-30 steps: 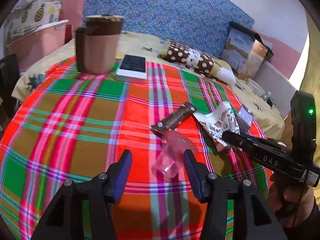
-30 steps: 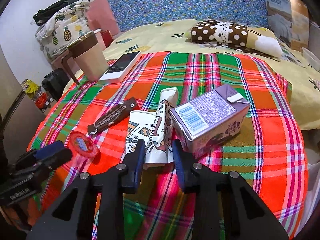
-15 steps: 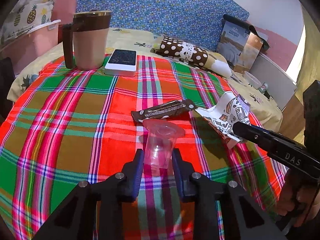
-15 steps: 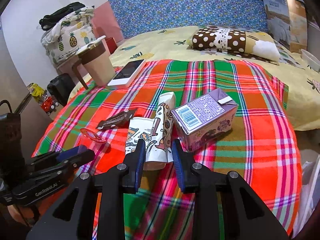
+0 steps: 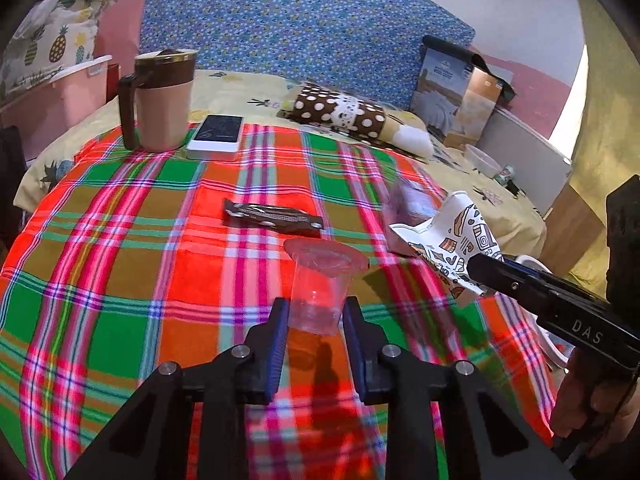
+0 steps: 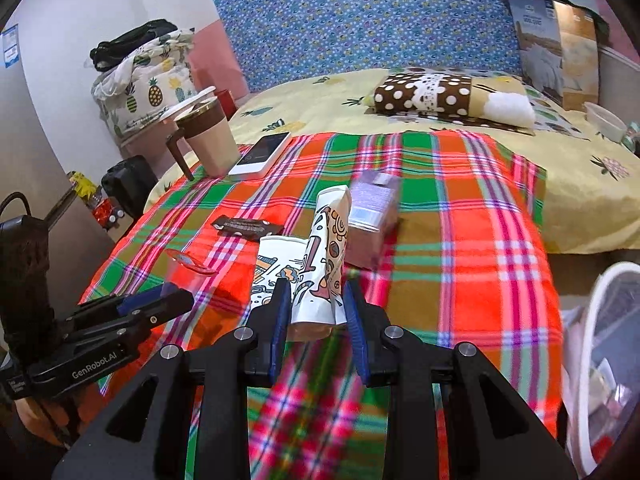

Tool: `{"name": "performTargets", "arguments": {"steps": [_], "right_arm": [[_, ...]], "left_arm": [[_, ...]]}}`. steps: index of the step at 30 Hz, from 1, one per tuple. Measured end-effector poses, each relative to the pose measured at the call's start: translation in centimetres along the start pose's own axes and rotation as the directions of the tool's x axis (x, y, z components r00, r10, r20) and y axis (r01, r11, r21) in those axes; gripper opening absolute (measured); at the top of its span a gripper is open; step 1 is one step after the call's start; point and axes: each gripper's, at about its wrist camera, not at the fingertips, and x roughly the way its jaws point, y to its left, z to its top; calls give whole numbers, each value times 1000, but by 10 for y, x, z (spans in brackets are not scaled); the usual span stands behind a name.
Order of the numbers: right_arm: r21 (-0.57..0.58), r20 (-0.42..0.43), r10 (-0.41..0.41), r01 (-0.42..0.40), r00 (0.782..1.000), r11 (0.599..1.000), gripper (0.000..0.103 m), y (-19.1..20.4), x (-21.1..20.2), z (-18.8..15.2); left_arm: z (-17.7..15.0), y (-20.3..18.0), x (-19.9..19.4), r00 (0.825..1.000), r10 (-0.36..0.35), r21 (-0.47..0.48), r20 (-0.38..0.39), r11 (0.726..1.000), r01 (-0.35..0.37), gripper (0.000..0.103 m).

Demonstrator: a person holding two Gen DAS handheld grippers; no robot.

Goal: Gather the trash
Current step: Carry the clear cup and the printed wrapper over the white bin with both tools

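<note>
Left gripper (image 5: 314, 316) is clamped on a clear plastic cup (image 5: 320, 284), lifted off the plaid tablecloth (image 5: 120, 240), with a brown snack wrapper (image 5: 272, 216) lying at its 11 o'clock. Right gripper (image 6: 314, 312) pinches the patterned paper cup (image 6: 320, 264), crushed flat; at its 1 o'clock sits a blurred purple carton (image 6: 374, 216). White bin rim (image 6: 592, 320) at 3 o'clock.

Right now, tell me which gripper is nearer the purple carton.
Right. The right gripper, shut on the patterned paper cup, sits just in front of the purple carton. The left gripper, shut on the clear plastic cup, is farther off to the carton's left.
</note>
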Motion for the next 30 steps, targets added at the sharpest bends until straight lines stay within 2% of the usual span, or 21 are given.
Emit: {"name": "performTargets", "arguments": {"steps": [17,30], "right_arm": [[100,62,-113,106,992,989,30,-46,-58,-30],[225,90,-235,210,968,951,30,-102,-94,-50]], "left_arm": [[-17,-87,-9,990,-135,107,-27,985,137,28],[-19,-165,10,969,-234,210,-82,946,246,28]]}}
